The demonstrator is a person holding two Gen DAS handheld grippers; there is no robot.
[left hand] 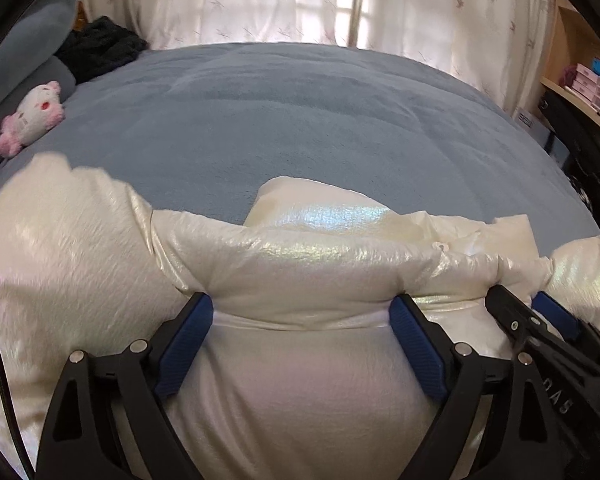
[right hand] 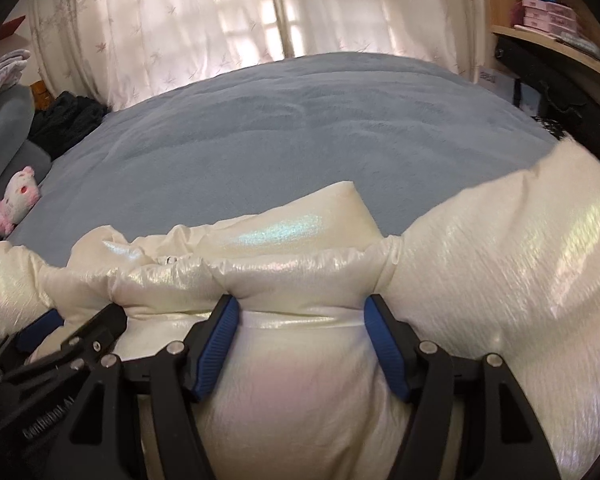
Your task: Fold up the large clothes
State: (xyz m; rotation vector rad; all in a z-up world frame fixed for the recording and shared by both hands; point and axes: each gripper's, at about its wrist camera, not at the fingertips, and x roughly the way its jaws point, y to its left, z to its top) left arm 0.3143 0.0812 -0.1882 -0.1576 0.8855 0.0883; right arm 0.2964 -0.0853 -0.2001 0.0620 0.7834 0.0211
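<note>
A puffy cream-white, shiny padded jacket [left hand: 308, 248] lies across the near edge of a blue-grey bed [left hand: 292, 120]. It also fills the near part of the right wrist view [right hand: 300, 264]. My left gripper [left hand: 302, 312] has a thick padded fold of the jacket squeezed between its blue pads. My right gripper [right hand: 300, 314] clamps a padded fold the same way, close beside the left one. The right gripper shows at the right edge of the left wrist view [left hand: 540, 312]. The left gripper shows at the lower left of the right wrist view [right hand: 60, 332]. A sleeve hangs out on each side.
A pink-and-white plush toy [left hand: 32, 120] lies at the bed's left edge, by a dark garment [left hand: 100, 46] and grey pillows [left hand: 24, 36]. Curtains [left hand: 320, 0] hang behind the bed. A wooden shelf with boxes [left hand: 592, 88] stands at right.
</note>
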